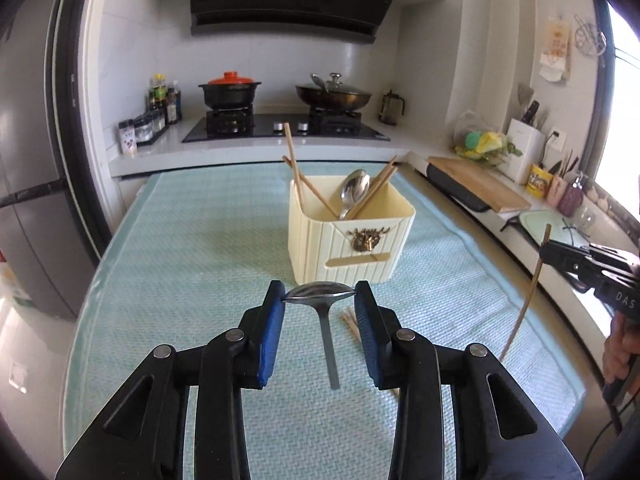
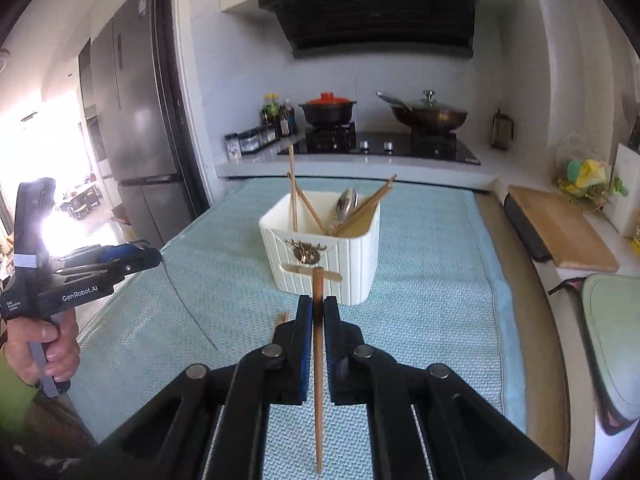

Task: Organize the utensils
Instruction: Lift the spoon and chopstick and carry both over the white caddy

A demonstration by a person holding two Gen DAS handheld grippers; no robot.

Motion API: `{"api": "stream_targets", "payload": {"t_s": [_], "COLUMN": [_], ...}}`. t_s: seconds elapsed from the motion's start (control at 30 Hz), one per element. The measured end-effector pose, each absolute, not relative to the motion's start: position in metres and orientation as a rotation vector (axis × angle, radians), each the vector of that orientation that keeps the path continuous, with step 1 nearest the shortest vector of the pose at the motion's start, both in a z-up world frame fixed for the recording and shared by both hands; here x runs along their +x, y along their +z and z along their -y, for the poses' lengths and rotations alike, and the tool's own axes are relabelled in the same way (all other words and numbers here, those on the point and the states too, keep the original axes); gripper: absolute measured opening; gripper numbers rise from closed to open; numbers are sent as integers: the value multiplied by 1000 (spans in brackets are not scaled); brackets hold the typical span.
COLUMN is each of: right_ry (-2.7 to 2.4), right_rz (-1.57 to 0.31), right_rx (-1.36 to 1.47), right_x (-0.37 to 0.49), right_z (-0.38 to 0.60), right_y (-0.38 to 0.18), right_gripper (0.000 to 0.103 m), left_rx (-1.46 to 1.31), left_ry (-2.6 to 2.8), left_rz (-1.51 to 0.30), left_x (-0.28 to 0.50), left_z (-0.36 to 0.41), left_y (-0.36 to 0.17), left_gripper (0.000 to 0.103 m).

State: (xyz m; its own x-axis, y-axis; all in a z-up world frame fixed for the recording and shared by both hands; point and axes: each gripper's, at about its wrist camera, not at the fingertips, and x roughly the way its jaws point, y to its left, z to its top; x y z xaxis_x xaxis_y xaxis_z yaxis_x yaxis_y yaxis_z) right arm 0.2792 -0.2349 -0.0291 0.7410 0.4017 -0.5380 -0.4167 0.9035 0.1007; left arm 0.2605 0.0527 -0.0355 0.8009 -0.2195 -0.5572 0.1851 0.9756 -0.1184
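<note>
While the left gripper (image 1: 320, 300) clamps a metal spoon (image 1: 320, 294) by its bowl, handle hanging toward 6 o'clock, the right gripper (image 2: 319, 312) pinches a single wooden chopstick (image 2: 318, 360) upright. Cream utensil holder (image 1: 352, 248) sits at 12 o'clock on the teal mat (image 1: 200, 260), already containing chopsticks and another spoon (image 1: 354, 192). Loose chopsticks (image 1: 350, 320) lie on the mat near the left fingers, probably two, partly hidden.

My left hand-held gripper (image 1: 320, 296): black linkage arms, silver rivets, blue pads (image 1: 274, 332). Right hand-held gripper (image 2: 316, 312): same build. White "GenRobot.AI" lettering; bare skin, green sleeve.
</note>
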Motion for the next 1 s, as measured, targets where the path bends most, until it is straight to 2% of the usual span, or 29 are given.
{"api": "stream_targets", "payload": {"t_s": [0.2,0.57,1.0], "right_ry": [451,432,412], "right_rz": [-443,-389,-271], "right_rx": [-32,-16,-50], "right_x": [250,262,319], "right_z": [224,228,217], "right_y": [0,28,97], "right_gripper": [6,5,5], "left_rx": [-76,-89,-81], "left_ry": [-236,-256,-241], "left_rz": [-589,-551,-440], "left_x": [246,250,319], "left_z": [-56,-67,-72], "left_y": [-19,18,87], "left_gripper": [35,35,35]}}
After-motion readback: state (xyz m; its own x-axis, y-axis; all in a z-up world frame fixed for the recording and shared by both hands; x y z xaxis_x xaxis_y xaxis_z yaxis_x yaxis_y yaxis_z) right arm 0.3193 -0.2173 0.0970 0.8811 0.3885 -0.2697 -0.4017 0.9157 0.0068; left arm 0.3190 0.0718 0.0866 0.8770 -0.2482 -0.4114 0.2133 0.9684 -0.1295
